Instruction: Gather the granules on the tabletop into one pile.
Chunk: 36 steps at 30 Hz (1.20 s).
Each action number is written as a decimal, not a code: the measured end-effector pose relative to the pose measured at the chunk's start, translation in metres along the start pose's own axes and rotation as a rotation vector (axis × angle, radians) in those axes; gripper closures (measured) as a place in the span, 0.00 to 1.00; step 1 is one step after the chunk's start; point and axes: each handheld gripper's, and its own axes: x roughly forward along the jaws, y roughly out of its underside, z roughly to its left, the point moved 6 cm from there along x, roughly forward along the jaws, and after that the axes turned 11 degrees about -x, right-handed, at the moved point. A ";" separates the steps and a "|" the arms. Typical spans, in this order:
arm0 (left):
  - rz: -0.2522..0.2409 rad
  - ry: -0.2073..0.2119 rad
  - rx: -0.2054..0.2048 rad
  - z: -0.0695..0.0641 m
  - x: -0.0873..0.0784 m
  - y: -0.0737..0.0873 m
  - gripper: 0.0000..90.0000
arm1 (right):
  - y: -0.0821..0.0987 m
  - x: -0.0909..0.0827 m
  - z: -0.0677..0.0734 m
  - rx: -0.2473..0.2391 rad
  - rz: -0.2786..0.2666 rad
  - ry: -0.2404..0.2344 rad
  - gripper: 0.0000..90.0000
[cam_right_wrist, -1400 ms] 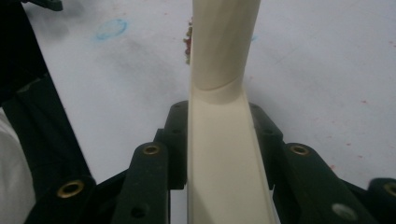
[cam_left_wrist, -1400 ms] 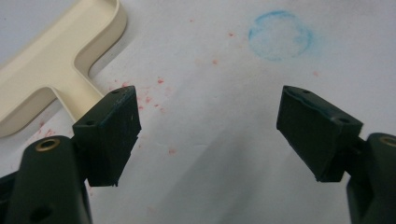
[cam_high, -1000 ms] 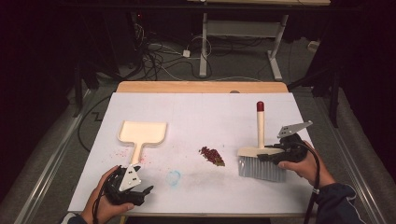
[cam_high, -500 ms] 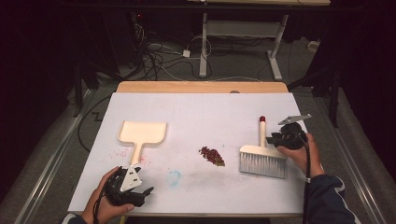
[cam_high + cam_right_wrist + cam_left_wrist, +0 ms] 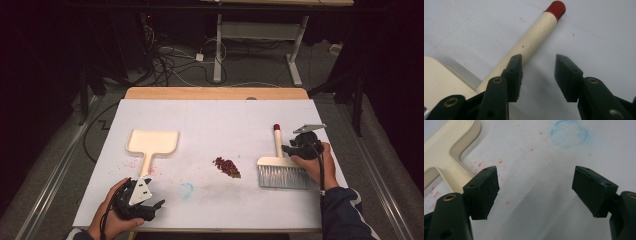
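A cream brush [image 5: 282, 172] with a red-tipped handle [image 5: 534, 37] lies flat on the white table sheet [image 5: 220, 125] at the right. Beside that handle is my right gripper [image 5: 289, 148] [image 5: 537, 77], open; its jaws have just been opening and nothing is between them, the handle lying just outside the left jaw. A small pile of dark red crumbs [image 5: 226, 166] sits mid-table. At the left lies a cream dustpan [image 5: 152, 141] [image 5: 446, 152]. My left gripper [image 5: 152, 197] [image 5: 535, 192] rests at the front left, open and empty, just past the dustpan's handle end.
A faint blue ring mark [image 5: 186, 190] [image 5: 569, 133] and red specks stain the sheet near the left gripper. The table's wooden far edge [image 5: 215, 93] borders a dark floor with cables and a desk frame [image 5: 260, 30].
The brush, held raised on its bristles a second ago, now lies flat on the sheet. The right gripper has let it go and sits lower, beside the handle. The left gripper kept still.
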 end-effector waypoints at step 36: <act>-0.071 -0.023 -0.021 0.012 0.004 -0.020 0.23 | -0.029 -0.115 0.076 -0.112 -0.484 0.040 0.38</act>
